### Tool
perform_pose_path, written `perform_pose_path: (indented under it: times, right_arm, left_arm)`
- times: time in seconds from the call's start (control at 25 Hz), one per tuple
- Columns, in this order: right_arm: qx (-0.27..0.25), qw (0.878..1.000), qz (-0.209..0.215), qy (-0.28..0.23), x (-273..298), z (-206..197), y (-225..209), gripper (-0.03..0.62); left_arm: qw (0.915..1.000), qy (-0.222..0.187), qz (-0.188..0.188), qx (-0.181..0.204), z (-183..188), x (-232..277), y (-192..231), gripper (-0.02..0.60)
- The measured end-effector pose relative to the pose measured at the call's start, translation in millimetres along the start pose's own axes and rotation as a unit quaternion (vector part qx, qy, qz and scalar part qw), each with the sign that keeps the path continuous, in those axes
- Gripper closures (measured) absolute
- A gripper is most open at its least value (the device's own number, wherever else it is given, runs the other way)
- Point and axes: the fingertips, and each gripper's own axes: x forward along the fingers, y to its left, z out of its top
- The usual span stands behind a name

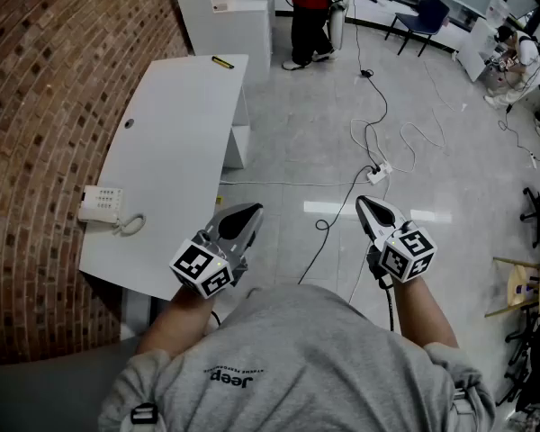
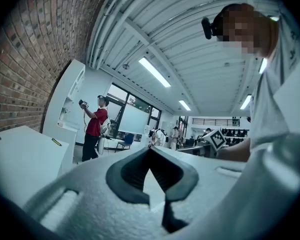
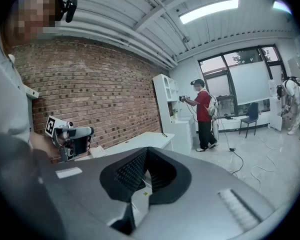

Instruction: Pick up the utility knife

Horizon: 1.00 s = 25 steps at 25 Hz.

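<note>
Standing beside the white table (image 1: 171,151), the person holds the left gripper (image 1: 250,214) by its near edge and the right gripper (image 1: 367,205) well off it. Both are closed and empty. The small yellow-and-black object at the table's far end, probably the utility knife (image 1: 222,62), lies untouched, so reach and grasp are not yet done.

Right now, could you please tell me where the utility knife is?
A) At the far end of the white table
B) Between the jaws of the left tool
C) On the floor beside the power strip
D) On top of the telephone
A: the utility knife lies at the far edge of the white table, at the opposite end from the telephone.
</note>
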Motion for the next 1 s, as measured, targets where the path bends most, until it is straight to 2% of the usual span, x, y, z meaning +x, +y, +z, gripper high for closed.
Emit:
perform_pose_path:
  times: [0.6, 1.0]
  right_arm:
    - [-0.004, 1.0, 0.001, -0.004, -3, 3, -6, 0.586]
    - [-0.002, 1.0, 0.004, -0.017, -23, 17, -33, 0.585]
  left_arm:
    - [1.0, 0.001, -0.002, 0.0, 0, 8, -2, 0.583]
    - [1.0, 0.0, 0.005, 0.008, 3, 37, -22, 0.583]
